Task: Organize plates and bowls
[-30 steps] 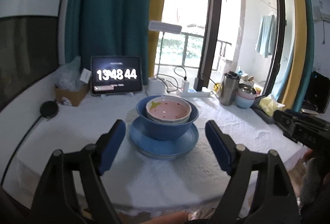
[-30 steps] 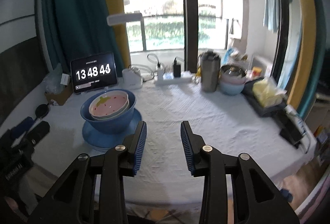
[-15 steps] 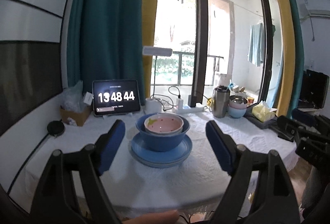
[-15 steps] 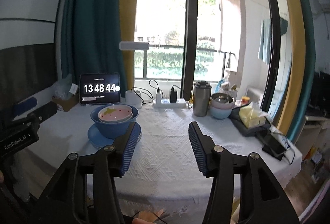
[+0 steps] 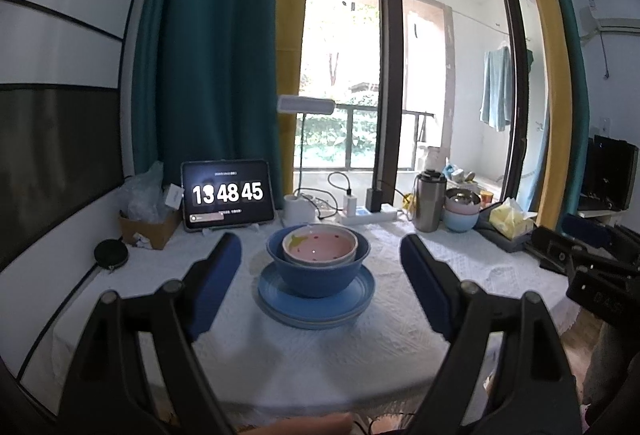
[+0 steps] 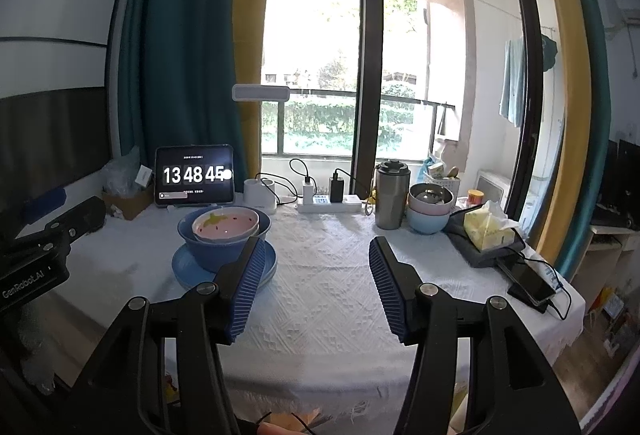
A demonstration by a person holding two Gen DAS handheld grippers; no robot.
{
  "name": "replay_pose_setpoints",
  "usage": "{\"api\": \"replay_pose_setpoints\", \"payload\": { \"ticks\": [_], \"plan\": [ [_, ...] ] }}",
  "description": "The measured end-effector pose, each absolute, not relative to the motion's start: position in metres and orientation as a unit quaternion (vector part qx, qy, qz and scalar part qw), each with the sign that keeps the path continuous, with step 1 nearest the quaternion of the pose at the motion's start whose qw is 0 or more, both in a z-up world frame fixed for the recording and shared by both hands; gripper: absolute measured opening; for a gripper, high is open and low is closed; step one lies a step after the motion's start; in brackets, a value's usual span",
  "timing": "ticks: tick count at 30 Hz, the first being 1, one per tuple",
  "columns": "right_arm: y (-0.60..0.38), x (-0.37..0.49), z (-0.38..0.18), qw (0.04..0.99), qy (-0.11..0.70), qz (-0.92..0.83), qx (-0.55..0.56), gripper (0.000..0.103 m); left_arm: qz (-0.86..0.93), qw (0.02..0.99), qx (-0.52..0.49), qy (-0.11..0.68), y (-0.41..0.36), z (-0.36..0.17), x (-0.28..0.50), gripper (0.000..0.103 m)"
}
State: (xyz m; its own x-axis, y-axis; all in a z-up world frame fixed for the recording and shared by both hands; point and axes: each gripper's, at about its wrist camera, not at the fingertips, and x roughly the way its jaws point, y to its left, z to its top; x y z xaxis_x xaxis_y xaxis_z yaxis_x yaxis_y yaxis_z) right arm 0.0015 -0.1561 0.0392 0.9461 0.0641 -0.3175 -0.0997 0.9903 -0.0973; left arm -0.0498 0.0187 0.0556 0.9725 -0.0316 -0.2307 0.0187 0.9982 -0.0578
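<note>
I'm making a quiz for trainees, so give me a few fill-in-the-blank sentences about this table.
1. The pink bowl sits inside the ____ bowl.
2. That bowl stands on a blue ____.
3. The tablet shows a ____.
4. The left gripper holds ____.

Missing words: blue; plate; clock; nothing

Stacked bowls on blue plate

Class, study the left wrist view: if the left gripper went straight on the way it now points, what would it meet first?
Most likely the blue bowl, which stands on the blue plate dead ahead of the open left gripper. The pink bowl sits inside it. Depth is hard to judge, so the plate's near rim might come first.
</note>
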Motion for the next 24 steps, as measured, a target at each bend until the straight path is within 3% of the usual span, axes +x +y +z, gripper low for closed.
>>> {"api": "replay_pose_setpoints", "payload": {
  "ticks": [24],
  "plan": [
    [-0.1583,0.0034,0.0364,0.984,0.164,0.040,-0.052,0.058,-0.009,0.993,-0.030,0.116,0.0186,0.0532,-0.0502,0.083]
  ]
}}
